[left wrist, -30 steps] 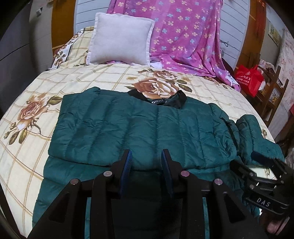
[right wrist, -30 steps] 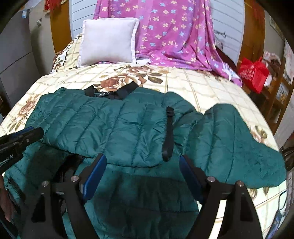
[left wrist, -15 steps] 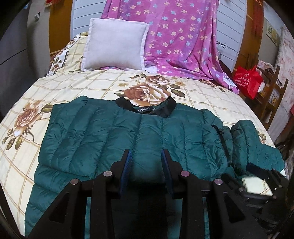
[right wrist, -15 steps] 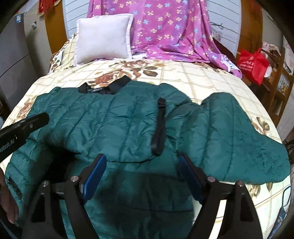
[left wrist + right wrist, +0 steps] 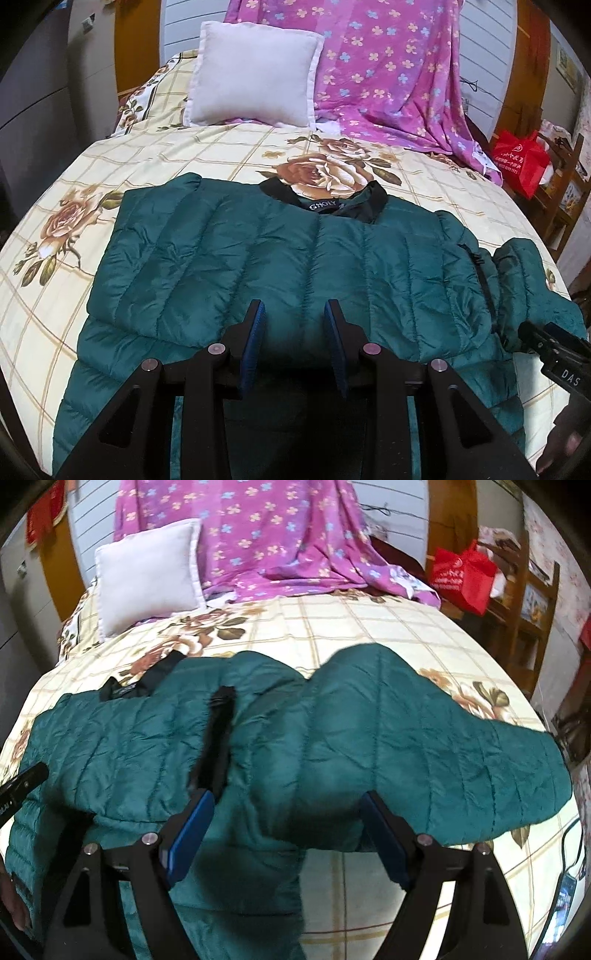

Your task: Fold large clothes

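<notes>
Green quilted puffer jacket [image 5: 280,266] lies spread on the bed [image 5: 207,155], black collar [image 5: 332,201] toward the pillow end. Collar label reads approx "G.HOLY", white on black; small, not fully sharp.

Left gripper [image 5: 293,314]: hovers over jacket's lower-middle, blue-padded fingers [image 5: 255,332] set a narrow gap apart, nothing pinched between them; jacket fabric visible below through the gap.

Right gripper [image 5: 284,812]: fingers [image 5: 192,830] spread wide, no grip. Sits above the jacket's right side, near where the sleeve [image 5: 424,746] folds out across the bedspread. Black strap/tab [image 5: 218,734] runs down the jacket just beyond the left finger tip.

In left wrist view the right gripper's body shows at the lower right edge w/ white letters "DAS" (rest cut off). In right wrist view the left gripper's body shows at the left edge; partial lettering, unreadable.

Bed cover: cream check w/ brown rose print. White pillow [image 5: 255,74] at the head, purple floral sheet [image 5: 391,74] draped behind. Red bag [image 5: 521,162] on wood shelving at right, white print on it, too small to read.
</notes>
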Motion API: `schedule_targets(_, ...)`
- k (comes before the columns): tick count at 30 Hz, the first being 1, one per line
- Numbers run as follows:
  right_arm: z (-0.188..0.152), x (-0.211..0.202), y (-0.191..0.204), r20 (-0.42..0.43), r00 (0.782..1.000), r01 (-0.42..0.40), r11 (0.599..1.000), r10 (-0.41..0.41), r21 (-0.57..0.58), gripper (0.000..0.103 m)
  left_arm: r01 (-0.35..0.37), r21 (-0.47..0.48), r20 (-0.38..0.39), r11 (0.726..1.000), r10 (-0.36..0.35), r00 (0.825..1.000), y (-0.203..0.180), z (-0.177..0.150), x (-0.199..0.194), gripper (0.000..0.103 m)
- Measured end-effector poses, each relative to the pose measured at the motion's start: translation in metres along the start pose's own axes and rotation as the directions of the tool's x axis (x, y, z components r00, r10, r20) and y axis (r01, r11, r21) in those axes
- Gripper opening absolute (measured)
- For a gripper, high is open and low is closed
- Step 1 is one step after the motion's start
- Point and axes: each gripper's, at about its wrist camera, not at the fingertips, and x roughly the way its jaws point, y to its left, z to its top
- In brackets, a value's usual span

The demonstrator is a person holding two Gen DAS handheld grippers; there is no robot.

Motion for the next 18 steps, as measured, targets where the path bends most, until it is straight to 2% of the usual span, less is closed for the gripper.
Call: schedule_targets(18,-0.007,-0.005,-0.036,0.001,0.999,0.036,0.998,-0.036,0.053,0.084,0.063,0.038,0.001,0.997,-0.064,0.998,-0.028,-0.006,-0.011,0.015)
